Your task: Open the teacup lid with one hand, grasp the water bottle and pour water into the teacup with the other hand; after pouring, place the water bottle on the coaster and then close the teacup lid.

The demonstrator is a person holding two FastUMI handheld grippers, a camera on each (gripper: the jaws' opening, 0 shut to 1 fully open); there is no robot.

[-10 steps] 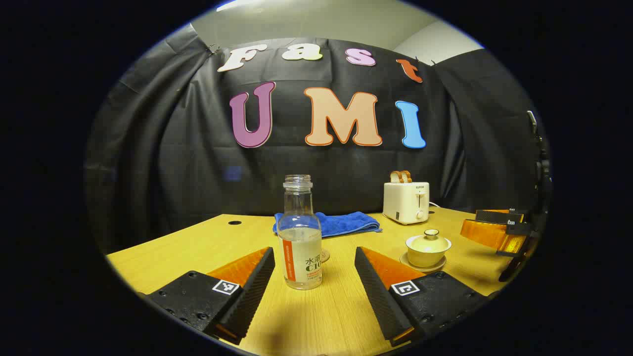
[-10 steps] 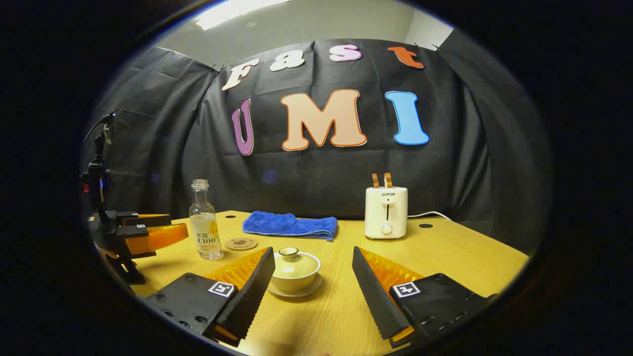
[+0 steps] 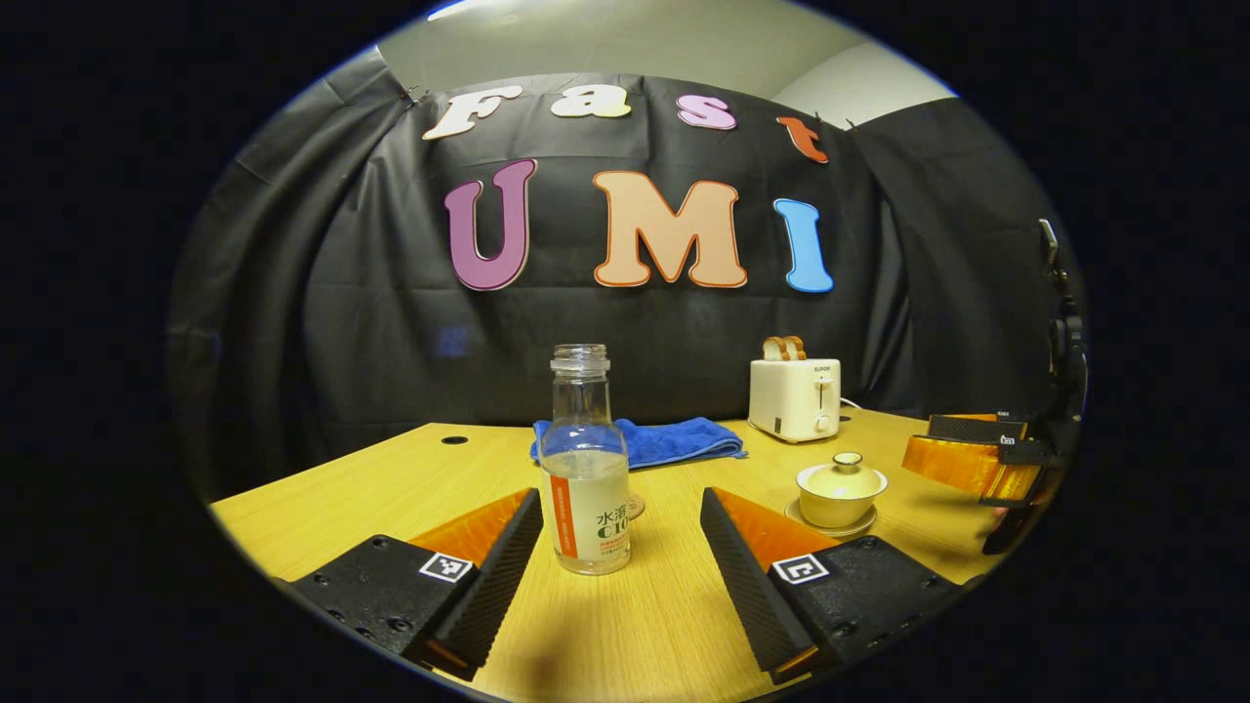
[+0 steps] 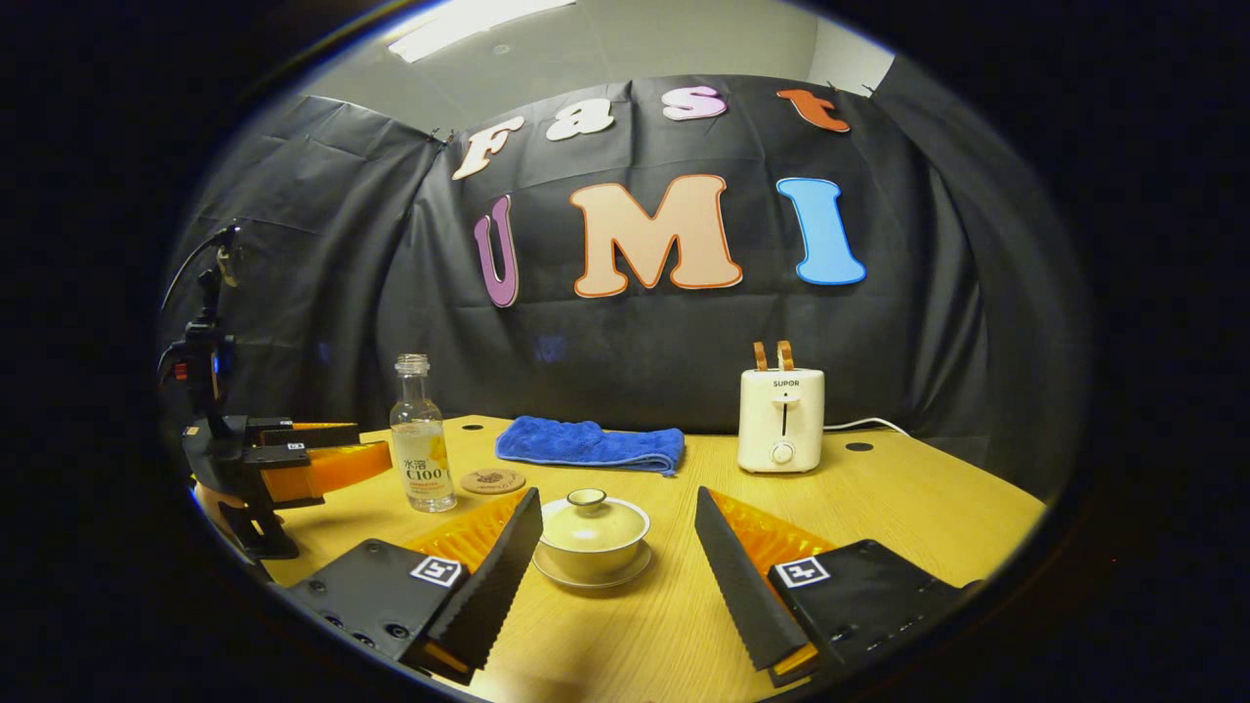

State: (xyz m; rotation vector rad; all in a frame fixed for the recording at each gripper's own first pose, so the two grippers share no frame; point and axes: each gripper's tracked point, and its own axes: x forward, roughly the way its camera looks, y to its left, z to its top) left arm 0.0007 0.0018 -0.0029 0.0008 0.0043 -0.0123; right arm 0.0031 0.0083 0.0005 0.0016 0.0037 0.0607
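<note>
One water bottle (image 4: 421, 451), one lidded teacup (image 4: 593, 537) (on saucer), one coaster (image 4: 492, 480), one towel (image 4: 590, 443), one toaster (image 4: 780, 420).

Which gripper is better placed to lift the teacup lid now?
The right gripper: it is open with the teacup lid straight ahead between its fingers. The left gripper faces the water bottle instead.

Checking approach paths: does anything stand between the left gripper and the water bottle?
Nothing visible does. The left gripper is open, and the water bottle stands upright on bare table just ahead of its fingers.
</note>
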